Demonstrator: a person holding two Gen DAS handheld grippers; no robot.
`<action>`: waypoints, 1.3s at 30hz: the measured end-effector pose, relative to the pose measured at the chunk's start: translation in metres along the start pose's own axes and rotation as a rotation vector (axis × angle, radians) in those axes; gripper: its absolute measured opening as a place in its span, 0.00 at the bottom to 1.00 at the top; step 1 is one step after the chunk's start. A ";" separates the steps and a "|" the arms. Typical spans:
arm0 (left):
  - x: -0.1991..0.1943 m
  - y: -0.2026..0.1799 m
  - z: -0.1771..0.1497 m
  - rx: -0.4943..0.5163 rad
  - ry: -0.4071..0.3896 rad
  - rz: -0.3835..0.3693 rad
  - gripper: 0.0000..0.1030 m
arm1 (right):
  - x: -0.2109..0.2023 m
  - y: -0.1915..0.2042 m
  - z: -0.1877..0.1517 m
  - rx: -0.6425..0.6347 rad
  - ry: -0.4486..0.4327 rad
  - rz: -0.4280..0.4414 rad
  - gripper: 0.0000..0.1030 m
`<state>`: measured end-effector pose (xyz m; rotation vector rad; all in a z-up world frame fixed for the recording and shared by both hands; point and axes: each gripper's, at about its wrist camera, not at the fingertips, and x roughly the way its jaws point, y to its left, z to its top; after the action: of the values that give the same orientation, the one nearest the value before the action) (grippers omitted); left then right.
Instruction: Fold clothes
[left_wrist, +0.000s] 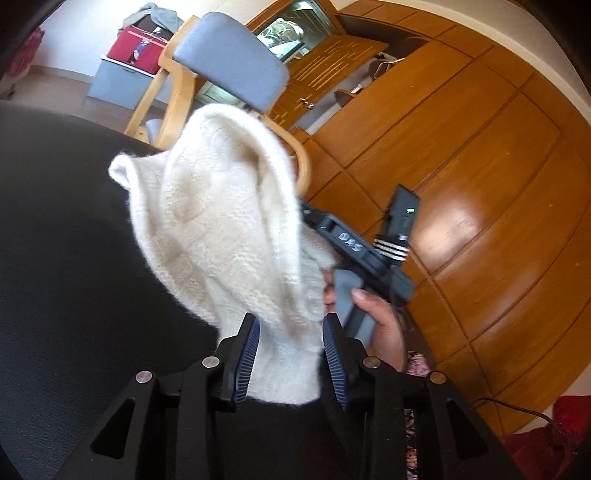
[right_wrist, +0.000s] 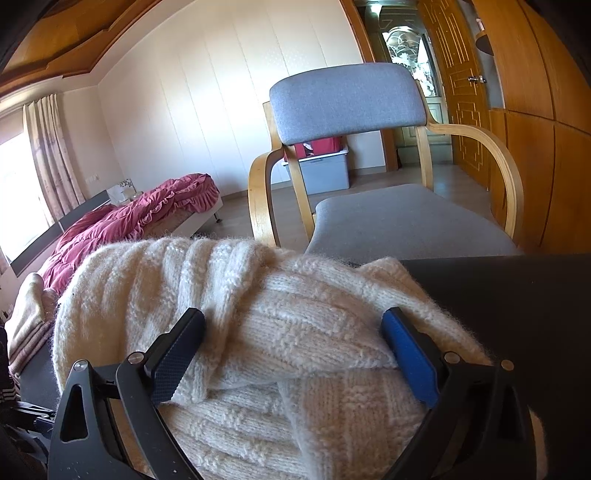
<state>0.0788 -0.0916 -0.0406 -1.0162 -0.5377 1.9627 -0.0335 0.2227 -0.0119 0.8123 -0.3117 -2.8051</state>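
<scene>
Left hand-held gripper (left_wrist: 290, 363) clamping cream sweater (left_wrist: 229, 236), right hand-held gripper (right_wrist: 295, 354) wide, gray chair (right_wrist: 369, 147) behind

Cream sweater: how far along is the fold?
Done: nothing looks finished; the cream sweater is bunched and rumpled, with no flat panel or crisp crease visible. In hand: the left claw has a lifted part of it between its fingers, and the right claw straddles a thick roll. Left: spread it on the black table and fold.
</scene>
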 end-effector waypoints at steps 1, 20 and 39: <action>0.002 0.003 0.002 -0.011 0.002 0.018 0.35 | 0.000 0.000 0.000 0.000 0.000 -0.001 0.96; 0.007 -0.059 0.053 0.010 -0.055 -0.004 0.04 | -0.024 -0.031 -0.004 0.183 -0.057 0.201 1.00; 0.025 -0.172 0.107 0.061 -0.042 -0.229 0.04 | -0.143 0.060 -0.078 -0.155 -0.145 -0.087 0.61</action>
<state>0.0670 0.0250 0.1263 -0.8381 -0.5879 1.7891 0.1359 0.1900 0.0105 0.6046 -0.0800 -2.9307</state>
